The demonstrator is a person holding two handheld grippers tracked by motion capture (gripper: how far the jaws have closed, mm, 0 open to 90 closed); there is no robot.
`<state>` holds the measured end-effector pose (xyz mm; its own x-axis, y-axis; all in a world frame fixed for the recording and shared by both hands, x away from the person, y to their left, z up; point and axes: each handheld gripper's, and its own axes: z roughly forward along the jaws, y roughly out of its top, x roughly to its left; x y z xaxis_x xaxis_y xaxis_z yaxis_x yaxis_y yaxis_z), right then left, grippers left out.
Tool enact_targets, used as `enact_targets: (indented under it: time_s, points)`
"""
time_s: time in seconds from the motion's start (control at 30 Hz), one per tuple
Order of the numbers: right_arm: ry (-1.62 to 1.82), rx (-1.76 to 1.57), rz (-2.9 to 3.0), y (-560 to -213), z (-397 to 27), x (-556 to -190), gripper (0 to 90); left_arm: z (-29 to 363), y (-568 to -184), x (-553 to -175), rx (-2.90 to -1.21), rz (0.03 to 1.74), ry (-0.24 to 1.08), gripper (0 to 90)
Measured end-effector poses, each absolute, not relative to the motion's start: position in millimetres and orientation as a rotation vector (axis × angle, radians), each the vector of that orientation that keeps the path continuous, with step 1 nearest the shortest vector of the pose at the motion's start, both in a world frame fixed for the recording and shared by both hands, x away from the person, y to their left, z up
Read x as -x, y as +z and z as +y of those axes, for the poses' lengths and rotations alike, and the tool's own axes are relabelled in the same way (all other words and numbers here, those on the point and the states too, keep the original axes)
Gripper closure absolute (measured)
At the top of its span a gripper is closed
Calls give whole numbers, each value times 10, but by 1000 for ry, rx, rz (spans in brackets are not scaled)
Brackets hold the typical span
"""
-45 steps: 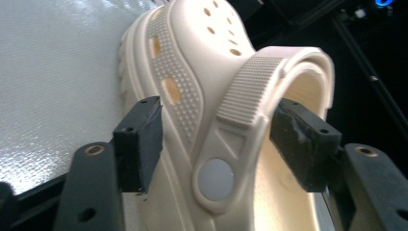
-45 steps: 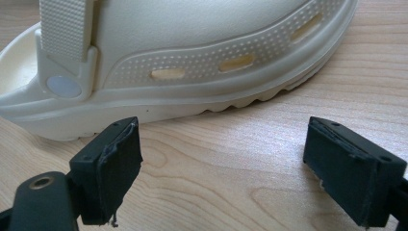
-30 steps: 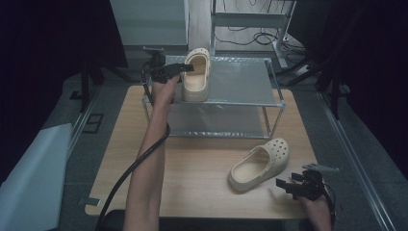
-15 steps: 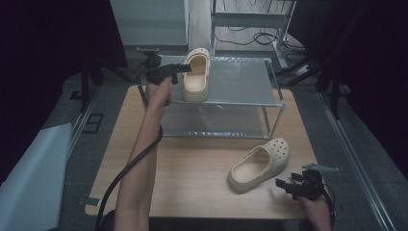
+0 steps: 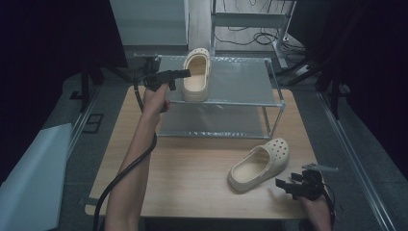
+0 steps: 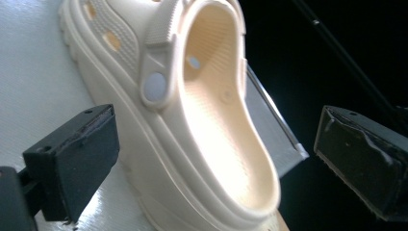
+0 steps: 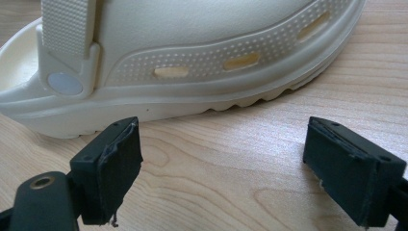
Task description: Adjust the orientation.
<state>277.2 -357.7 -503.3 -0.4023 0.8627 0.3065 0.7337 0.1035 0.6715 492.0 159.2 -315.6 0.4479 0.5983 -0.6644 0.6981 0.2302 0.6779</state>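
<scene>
A cream clog (image 5: 197,81) lies on the top shelf of a metal rack (image 5: 240,79), toe to the far side. My left gripper (image 5: 185,73) is at its left side, and its jaws have just been opening. In the left gripper view, that clog (image 6: 216,120) lies between the wide-apart pads (image 6: 77,159) of the left gripper (image 6: 216,166), which do not press on it. A second cream clog (image 5: 260,163) lies on the wooden table (image 5: 192,178). My right gripper (image 5: 283,184) hovers open just in front of it. In the right gripper view, the right gripper (image 7: 226,168) has only bare wood between its jaws, below the clog's sole (image 7: 202,43).
The rack has a lower shelf (image 5: 211,120) under the top one, and thin posts (image 5: 264,120) at the corners. A black cable (image 5: 122,178) trails along the left forearm. Dark stands and cables lie beyond the table.
The left hand and forearm have shifted a little to the left, and the clog stays on the shelf. The right gripper and the table clog have not moved.
</scene>
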Motion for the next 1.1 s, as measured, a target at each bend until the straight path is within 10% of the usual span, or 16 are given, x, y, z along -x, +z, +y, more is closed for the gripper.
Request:
enact_targets:
  time_s: [1.1]
  points:
    - [1191,-1619,2194,-5033,-3575,-2773,92,1460,-3352,-4234,-1579,1076,-107,0]
